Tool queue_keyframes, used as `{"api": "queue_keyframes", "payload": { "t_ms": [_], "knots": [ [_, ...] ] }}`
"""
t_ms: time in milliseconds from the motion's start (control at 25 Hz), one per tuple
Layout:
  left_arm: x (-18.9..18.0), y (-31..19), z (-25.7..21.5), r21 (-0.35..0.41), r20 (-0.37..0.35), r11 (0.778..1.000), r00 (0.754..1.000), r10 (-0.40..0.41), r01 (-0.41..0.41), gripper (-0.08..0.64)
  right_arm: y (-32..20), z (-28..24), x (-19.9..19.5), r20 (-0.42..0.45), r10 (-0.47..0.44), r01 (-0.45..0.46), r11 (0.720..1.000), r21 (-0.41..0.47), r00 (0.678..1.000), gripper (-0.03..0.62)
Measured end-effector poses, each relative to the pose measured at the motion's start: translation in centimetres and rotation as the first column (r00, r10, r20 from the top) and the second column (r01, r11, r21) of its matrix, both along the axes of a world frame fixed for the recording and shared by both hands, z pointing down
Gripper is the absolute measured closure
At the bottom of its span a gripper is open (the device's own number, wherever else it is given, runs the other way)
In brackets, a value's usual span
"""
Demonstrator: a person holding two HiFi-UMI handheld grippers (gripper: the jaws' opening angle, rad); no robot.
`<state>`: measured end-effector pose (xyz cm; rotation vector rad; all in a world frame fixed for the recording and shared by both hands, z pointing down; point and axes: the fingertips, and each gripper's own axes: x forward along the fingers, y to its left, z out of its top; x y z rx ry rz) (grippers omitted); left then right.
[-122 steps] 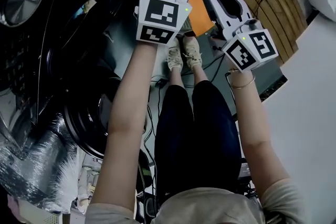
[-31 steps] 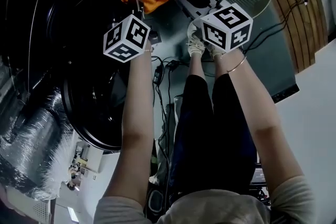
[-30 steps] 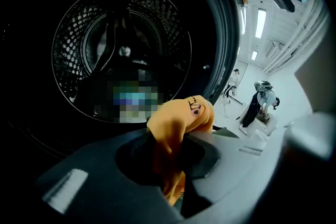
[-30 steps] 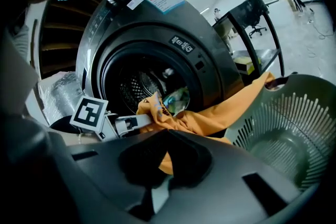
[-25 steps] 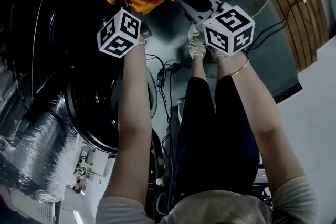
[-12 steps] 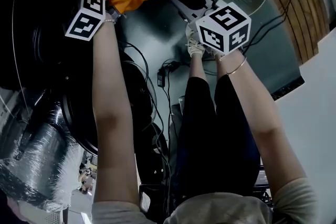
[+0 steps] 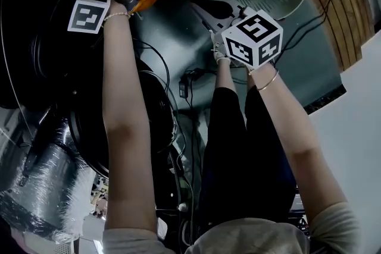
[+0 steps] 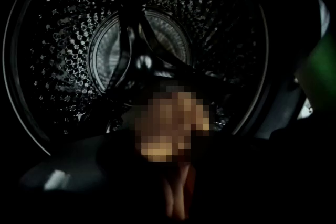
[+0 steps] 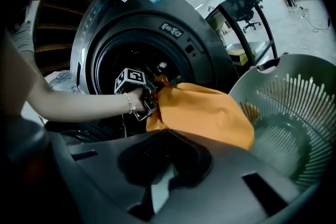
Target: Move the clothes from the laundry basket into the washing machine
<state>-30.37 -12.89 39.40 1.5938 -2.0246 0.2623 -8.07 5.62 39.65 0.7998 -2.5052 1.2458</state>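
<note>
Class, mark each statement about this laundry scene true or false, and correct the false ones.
1. The orange garment is at the washing machine's opening. True.
2. The right tool grips the garment. False: its jaws are together and empty. The garment hangs at the left tool, whose jaws have just been opening, with cloth between them.
3. The laundry basket is orange. False: it is grey-green.
4. The perforated drum shows through the open machine. True.

garment (image 9: 202, 113): at washing machine (image 9: 173, 29) mouth | laundry basket (image 9: 310, 107): just right of garment | washing machine: leftmost
</note>
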Motion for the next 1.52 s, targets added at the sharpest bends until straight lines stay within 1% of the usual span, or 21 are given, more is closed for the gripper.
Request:
{"api": "queue_keyframes", "payload": {
  "t_ms": [120, 240, 360, 480, 600, 680, 760, 800, 840, 880, 920, 1000, 1080, 1160, 1280, 1360, 1440, 1520],
  "knots": [
    [1.1, 1.0, -1.4, 0.039, -0.012, 0.999, 0.999, 0.034, -0.034, 0.290, 0.2, -0.2, 0.2, 0.001, 0.001, -0.001, 1.000, -0.002, 1.000, 0.583],
    [2.0, 3.0, -3.0, 0.067, -0.025, 0.996, 0.998, 0.056, -0.054, 0.247, 0.4, -0.4, 0.4, 0.000, 0.002, -0.002, 1.000, -0.007, 1.000, 0.583],
    [2.7, 5.8, -3.6, 0.064, -0.055, 0.997, 0.997, 0.049, -0.045, 0.233, 0.7, -0.5, 0.6, -0.002, 0.001, -0.001, 1.000, -0.008, 1.000, 0.583],
    [3.8, 9.0, -2.4, 0.021, -0.106, 1.000, 0.994, 0.025, -0.023, 0.218, 0.9, -0.5, 1.0, -0.002, 0.007, -0.007, 1.000, -0.014, 1.000, 0.583],
    [5.8, 11.4, 1.2, -0.060, -0.173, 0.998, 0.985, 0.011, -0.022, 0.212, 1.0, -0.1, 1.3, 0.001, 0.015, -0.015, 1.000, -0.025, 1.000, 0.583],
    [6.4, 11.8, 3.0, -0.098, -0.181, 0.995, 0.983, 0.018, -0.037, 0.213, 1.2, 0.0, 1.2, 0.001, 0.009, -0.009, 1.000, -0.027, 1.000, 0.583],
    [6.7, 11.6, 4.5, -0.133, -0.168, 0.990, 0.985, 0.033, -0.056, 0.215, 1.3, 0.1, 1.1, -0.002, 0.001, -0.001, 1.000, -0.024, 1.000, 0.583],
    [6.9, 11.5, 5.2, -0.151, -0.162, 0.986, 0.986, 0.041, -0.066, 0.227, 1.2, 0.3, 1.1, -0.006, 0.001, -0.001, 1.000, -0.022, 1.000, 0.583],
    [7.0, 11.4, 5.7, -0.168, -0.153, 0.983, 0.987, 0.047, -0.073, 0.306, 1.0, 0.5, 1.1, -0.012, 0.005, -0.005, 1.000, -0.020, 1.000, 0.583],
    [7.0, 11.3, 6.0, -0.181, -0.142, 0.981, 0.989, 0.050, -0.076, 0.443, 0.9, 0.7, 1.0, -0.017, 0.011, -0.011, 1.000, -0.019, 1.000, 0.583],
    [7.0, 11.3, 6.0, -0.185, -0.139, 0.979, 0.989, 0.055, -0.081, 0.505, 0.7, 0.8, 0.9, -0.020, 0.018, -0.018, 1.000, -0.017, 1.000, 0.583],
    [7.3, 10.8, 4.9, -0.156, -0.159, 0.982, 0.984, 0.077, -0.102, 0.515, 0.2, 0.9, 0.3, -0.020, 0.024, -0.024, 1.000, -0.011, 1.000, 0.578],
    [7.8, 10.4, 2.8, -0.099, -0.181, 0.987, 0.978, 0.103, -0.123, 0.521, -0.3, 1.1, -0.4, -0.022, 0.022, -0.022, 1.000, -0.002, 1.000, 0.552],
    [8.2, 10.4, 0.4, -0.045, -0.188, 0.990, 0.974, 0.123, -0.134, 0.528, -0.9, 1.6, -1.4, -0.031, 0.020, -0.020, 1.000, -0.004, 0.999, 0.393],
    [8.0, 10.8, -2.9, 0.028, -0.193, 0.991, 0.972, 0.132, -0.129, 0.528, -2.0, 2.8, -3.3, -0.051, 0.004, -0.005, 1.000, -0.012, 0.999, 0.349],
    [7.5, 11.0, -4.7, 0.068, -0.199, 0.990, 0.971, 0.132, -0.121, 0.528, -2.6, 3.8, -5.3, -0.073, -0.035, 0.034, 0.999, -0.016, 0.997, 0.309],
    [7.3, 11.1, -6.0, 0.099, -0.204, 0.987, 0.969, 0.141, -0.123, 0.528, -2.8, 4.8, -7.3, -0.100, -0.085, 0.084, 0.996, -0.022, 0.991, 0.301],
    [7.5, 11.3, -6.8, 0.126, -0.217, 0.984, 0.964, 0.155, -0.130, 0.528, -3.3, 5.5, -8.6, -0.105, -0.094, 0.091, 0.995, -0.034, 0.990, 0.303]
  ]
}}
